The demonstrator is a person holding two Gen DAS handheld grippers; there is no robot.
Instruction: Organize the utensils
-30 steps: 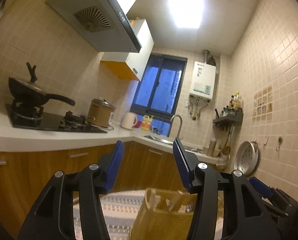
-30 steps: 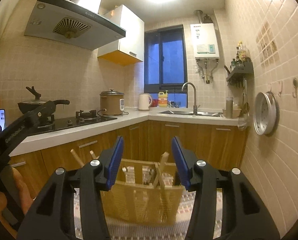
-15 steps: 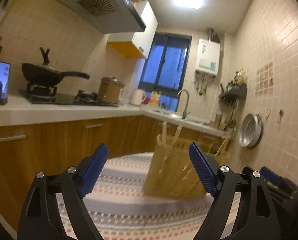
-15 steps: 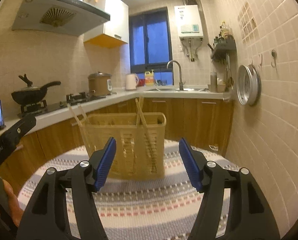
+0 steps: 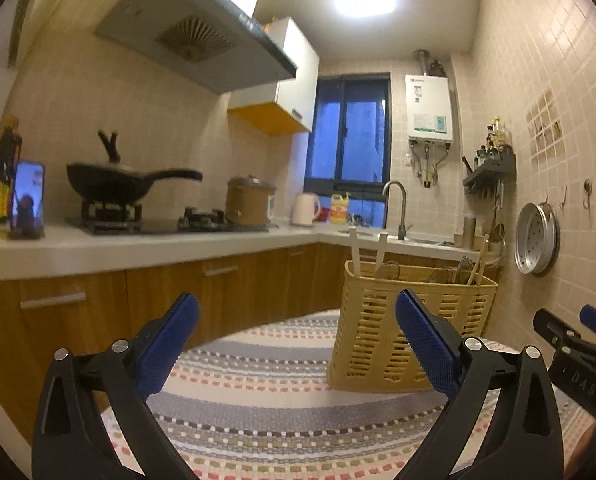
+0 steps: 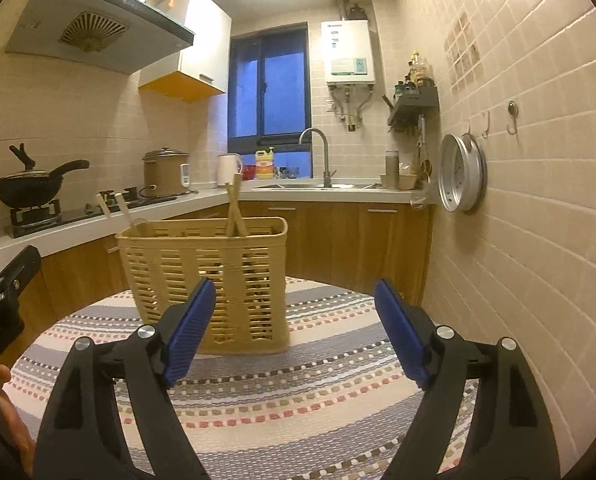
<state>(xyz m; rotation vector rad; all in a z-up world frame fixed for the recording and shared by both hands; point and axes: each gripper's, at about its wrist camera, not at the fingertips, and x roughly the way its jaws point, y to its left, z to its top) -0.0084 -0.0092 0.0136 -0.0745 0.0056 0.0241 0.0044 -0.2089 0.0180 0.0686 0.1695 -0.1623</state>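
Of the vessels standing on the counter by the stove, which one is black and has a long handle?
The black pan on the burner: dark, with a long handle sticking out. The brown cooker and white kettle have none.

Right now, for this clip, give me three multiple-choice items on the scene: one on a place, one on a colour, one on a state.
1. Where does the yellow slatted plastic basket stand?
A. on the striped woven mat
B. on the white counter
C. in the sink

2. What colour are the gripper pads?
A. red
B. blue
C. green

3. What is between the right gripper jaws?
A. a wooden spoon
B. the basket wall
C. nothing

Answers: 1 A, its base sits on the mat in both views. 2 B, the pads show blue. 3 C, the opening jaws stand apart with only mat beyond them.
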